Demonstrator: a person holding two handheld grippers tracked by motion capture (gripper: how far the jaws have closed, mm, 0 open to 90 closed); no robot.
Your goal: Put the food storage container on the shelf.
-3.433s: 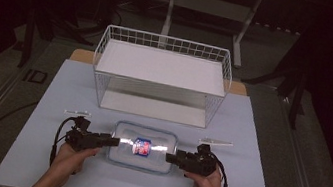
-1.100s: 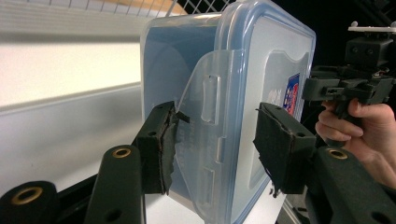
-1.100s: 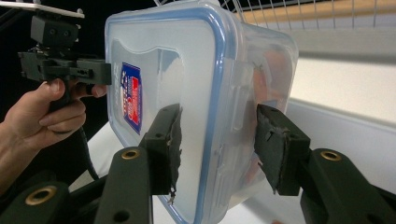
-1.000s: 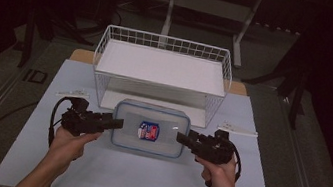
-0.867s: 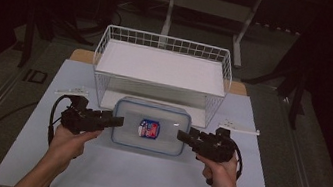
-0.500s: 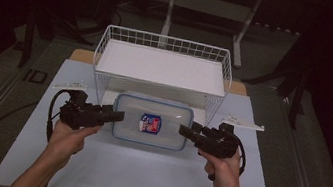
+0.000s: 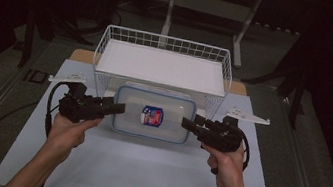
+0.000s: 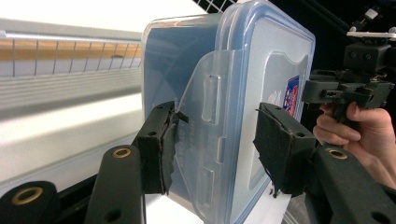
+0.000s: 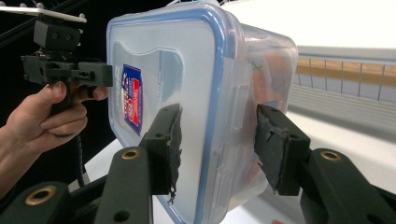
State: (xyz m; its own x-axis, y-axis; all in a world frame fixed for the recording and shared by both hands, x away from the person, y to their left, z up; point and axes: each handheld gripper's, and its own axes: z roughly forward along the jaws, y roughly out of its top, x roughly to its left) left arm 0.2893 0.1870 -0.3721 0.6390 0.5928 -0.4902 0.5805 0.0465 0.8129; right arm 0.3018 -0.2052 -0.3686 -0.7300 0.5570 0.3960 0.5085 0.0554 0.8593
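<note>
A clear plastic container (image 7: pixel 153 114) with a blue-rimmed lid and a red and blue label hangs level above the mat, just in front of the wire basket (image 7: pixel 167 43). My left gripper (image 7: pixel 119 108) clamps its left end and my right gripper (image 7: pixel 187 123) its right end. In the left gripper view the pads (image 8: pixel 161 149) squeeze the latch end of the container (image 8: pixel 261 70). In the right gripper view the jaws (image 9: pixel 215 144) pinch lid and base of the container (image 9: pixel 173 60). Something orange shows inside.
The white wire basket has a white floor and stands at the back of the white mat (image 7: pixel 142 170). Dark floor and table legs lie beyond. The front half of the mat holds just the person's forearms.
The container has risen off the mat and travelled away from the person toward the basket, held between both grippers, which moved with it.
</note>
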